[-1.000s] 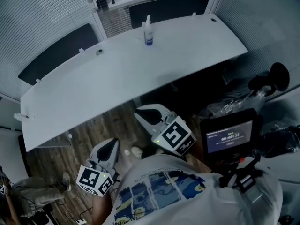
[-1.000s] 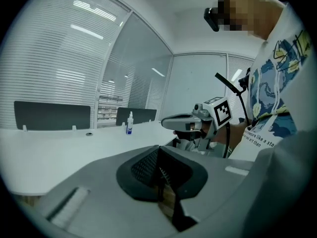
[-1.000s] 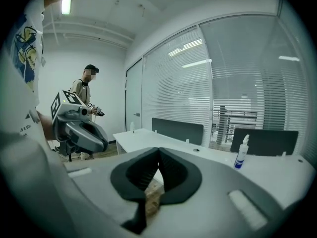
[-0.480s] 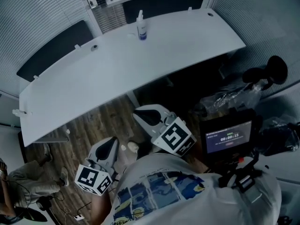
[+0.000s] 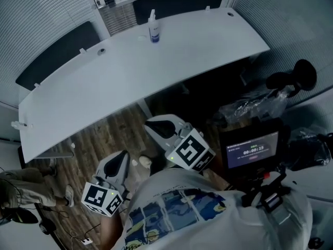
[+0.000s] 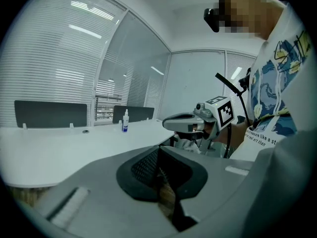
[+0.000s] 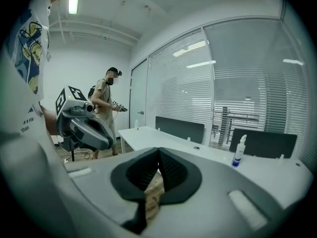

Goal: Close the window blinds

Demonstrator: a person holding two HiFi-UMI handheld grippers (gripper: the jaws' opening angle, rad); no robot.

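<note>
1. The left gripper [image 6: 159, 167] and the right gripper [image 7: 159, 170] both have their jaws pressed together, with nothing between them. They are held low, close to the person's body.
2. The blinds [image 7: 181, 95] hang ahead of both grippers, well beyond the far edge of the desk [image 5: 135, 82]. Neither gripper is near them.
3. Ahead of the right gripper, behind the bottle [image 7: 238, 151], one panel [image 7: 237, 108] lets the room behind show through. Its slats seem to me not fully turned, and the other panels look denser.
4. If that panel is the one meant, its wand or cord must be found; I cannot see either.
5. I think a gripper should open only a little, close firmly on it, and work it slowly.
6. The desk stands between, so it is better to go around than to lean over.
</note>
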